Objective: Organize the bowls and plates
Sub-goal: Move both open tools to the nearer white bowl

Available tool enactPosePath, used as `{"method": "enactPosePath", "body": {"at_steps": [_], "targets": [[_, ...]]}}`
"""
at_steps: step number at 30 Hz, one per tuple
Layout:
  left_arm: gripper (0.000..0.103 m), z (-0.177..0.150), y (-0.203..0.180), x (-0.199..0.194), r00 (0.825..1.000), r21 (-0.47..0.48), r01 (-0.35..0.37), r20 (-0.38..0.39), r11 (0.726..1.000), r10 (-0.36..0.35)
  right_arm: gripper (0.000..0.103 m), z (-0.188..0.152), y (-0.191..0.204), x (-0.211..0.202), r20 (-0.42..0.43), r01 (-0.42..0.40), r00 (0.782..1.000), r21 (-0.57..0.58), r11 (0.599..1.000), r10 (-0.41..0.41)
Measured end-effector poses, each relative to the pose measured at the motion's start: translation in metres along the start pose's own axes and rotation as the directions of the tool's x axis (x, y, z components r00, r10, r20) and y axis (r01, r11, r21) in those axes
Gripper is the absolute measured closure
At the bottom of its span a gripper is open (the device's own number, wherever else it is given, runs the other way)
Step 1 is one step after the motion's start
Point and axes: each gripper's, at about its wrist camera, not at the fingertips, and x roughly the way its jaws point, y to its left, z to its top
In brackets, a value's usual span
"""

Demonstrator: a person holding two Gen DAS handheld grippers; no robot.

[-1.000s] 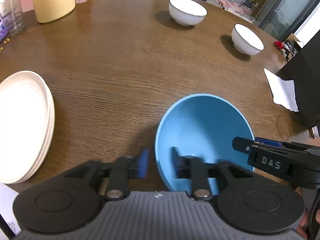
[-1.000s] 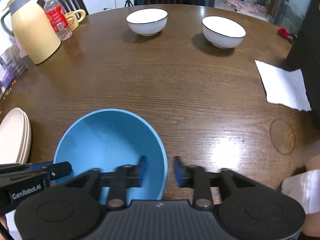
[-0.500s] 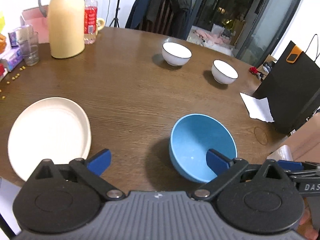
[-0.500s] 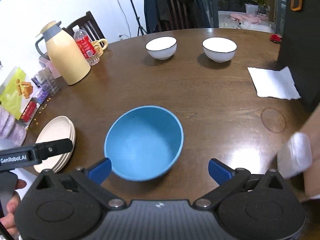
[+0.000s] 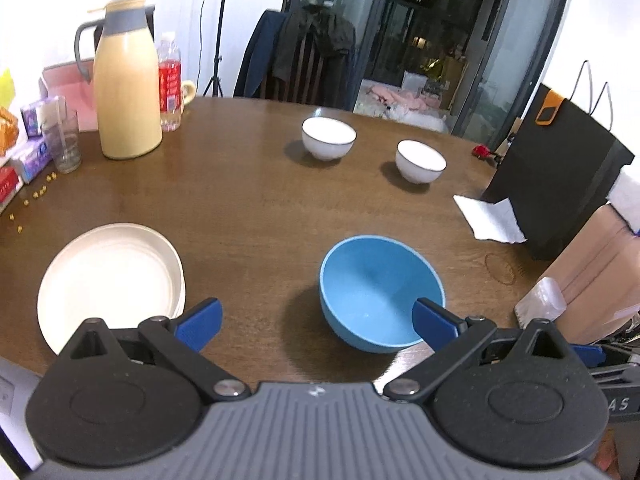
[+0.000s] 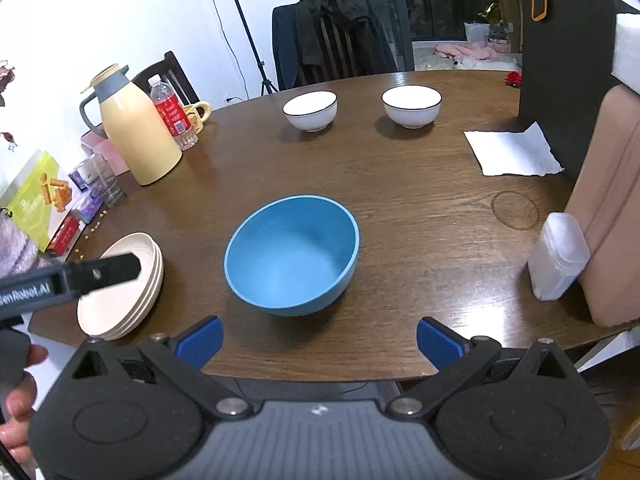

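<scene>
On the brown tabletop (image 6: pixel 400 200) the blue bowl (image 6: pixel 291 255) now sits released — both the left tool (image 5: pixel 316 320) and right tool (image 6: pixel 319 336), clamped a second ago, gape wide and empty; white bowls (image 6: pixel 311 111) likely next.

The left gripper (image 6: pixel 100 270) hides part of the stacked plates (image 6: pixel 128 292).

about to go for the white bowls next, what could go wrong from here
1. The blue bowl sits near the table edge closest to both open grippers; a reach over it could knock it off.
2. The two white bowls are at the far side, so a long reach may bump the black paper bag.
3. The stacked cream plates overhang the table edge.
</scene>
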Motion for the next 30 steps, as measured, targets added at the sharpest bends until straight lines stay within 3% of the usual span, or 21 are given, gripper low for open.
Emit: {"method": "enactPosePath", "body": {"at_steps": [9,26,30], "targets": [[0.000,0.005,-0.006,-0.010,0.999,0.017,-0.022,0.027,1.000,0.021,0.000,0.000,0.003,-0.014,0.027,0.052,0.998,-0.026,0.998,-0.051],[0.000,0.024,0.002,-0.006,0.996,0.006,-0.078,0.030,0.997,0.078,0.000,0.019,-0.001,-0.006,0.018,-0.014,1.000,0.025,1.000,0.013],[0.000,0.037,0.006,0.002,0.996,0.000,-0.085,0.035,0.996,0.085,0.000,0.033,-0.007,-0.001,0.030,0.045,0.998,0.038,0.998,-0.046]]}}
